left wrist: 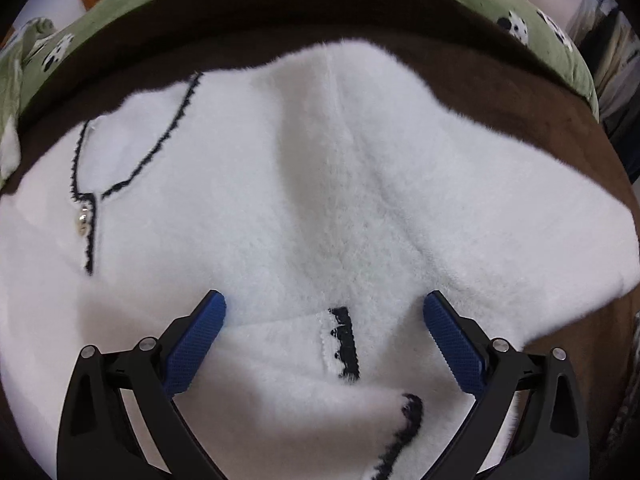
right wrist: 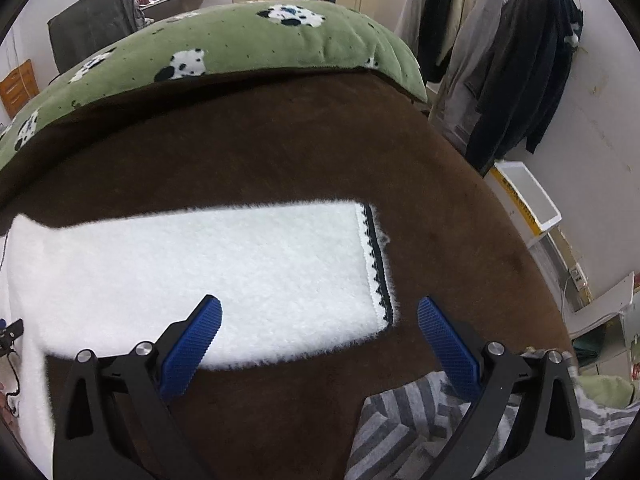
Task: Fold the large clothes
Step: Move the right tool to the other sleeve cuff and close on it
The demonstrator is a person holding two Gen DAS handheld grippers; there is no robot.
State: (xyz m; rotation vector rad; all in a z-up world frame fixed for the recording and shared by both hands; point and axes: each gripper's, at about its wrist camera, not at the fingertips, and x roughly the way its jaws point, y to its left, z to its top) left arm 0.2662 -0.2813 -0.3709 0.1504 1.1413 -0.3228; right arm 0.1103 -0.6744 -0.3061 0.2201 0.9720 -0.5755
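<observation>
A large white fluffy cardigan (left wrist: 304, 184) with black trim lies spread on a brown blanket (left wrist: 500, 92). Its neckline and pearl buttons (left wrist: 83, 220) are at the left. One sleeve is folded across the body, its black-edged cuff (left wrist: 343, 340) lying between my fingers. My left gripper (left wrist: 325, 308) hovers open just over that cuff, holding nothing. In the right wrist view the other sleeve (right wrist: 224, 276) lies flat and straight, its black-trimmed cuff (right wrist: 378, 264) pointing right. My right gripper (right wrist: 319, 312) is open above the sleeve's cuff end, empty.
A green quilt with black-and-white animal print (right wrist: 240, 40) is bunched along the far side of the bed. A grey striped garment (right wrist: 404, 432) lies at the near right. Jackets hang on a rack (right wrist: 512, 60) to the right, with a white bin (right wrist: 528, 196) below.
</observation>
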